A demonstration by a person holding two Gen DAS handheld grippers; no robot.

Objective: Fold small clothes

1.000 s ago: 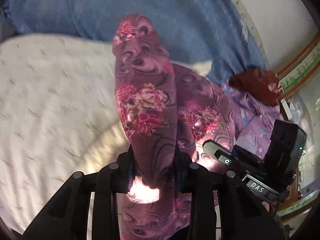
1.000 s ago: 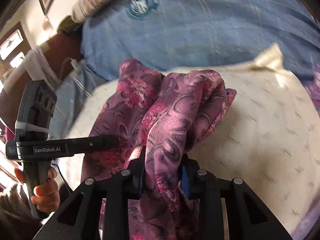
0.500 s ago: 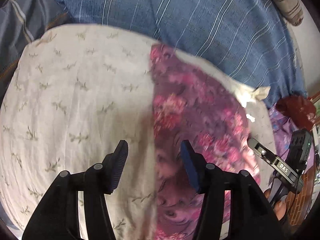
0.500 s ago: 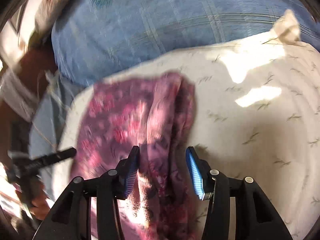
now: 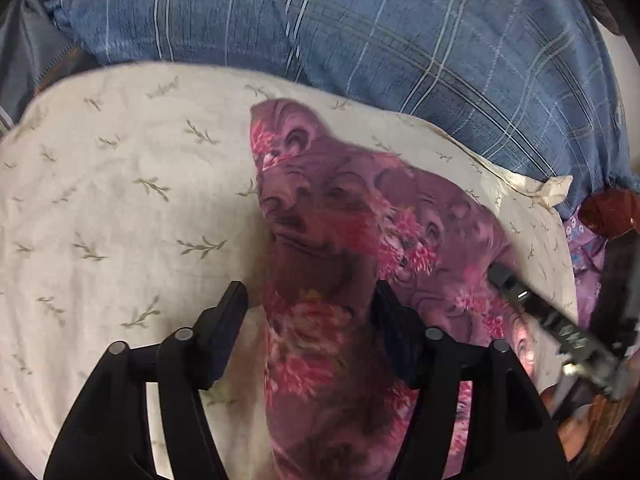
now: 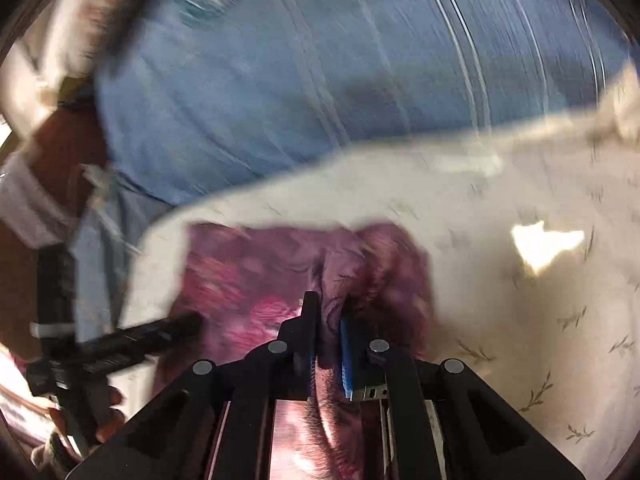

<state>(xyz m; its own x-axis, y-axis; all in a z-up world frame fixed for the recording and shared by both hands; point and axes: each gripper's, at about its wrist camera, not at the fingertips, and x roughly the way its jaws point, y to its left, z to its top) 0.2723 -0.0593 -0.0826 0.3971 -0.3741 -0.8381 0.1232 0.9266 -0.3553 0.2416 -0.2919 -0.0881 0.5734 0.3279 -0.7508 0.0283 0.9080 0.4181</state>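
Note:
A purple garment with pink flowers [image 5: 340,216] lies spread on the cream leaf-print sheet [image 5: 120,200]. My left gripper [image 5: 310,306] hangs over its near part. The jaws are opening and stand wide, with a strip of the cloth between them that the pads do not press. The right wrist view is blurred by motion. There my right gripper [image 6: 328,308] is closing, its jaws narrow with a raised fold of the garment [image 6: 248,280] pinched between them. Each gripper shows at the edge of the other's view: right gripper [image 5: 520,296], left gripper [image 6: 160,332].
A blue plaid blanket [image 5: 400,40] lies bunched behind the cream sheet. At the far right sit a dark red bundle [image 5: 608,208] and a lilac flowered cloth [image 5: 580,248]. A hand [image 6: 108,412] grips the left gripper's handle.
The garment, held up by both grippers a second ago, now lies on the sheet. The left jaws have let go and spread wide. The right jaws opened, then closed on a fold.

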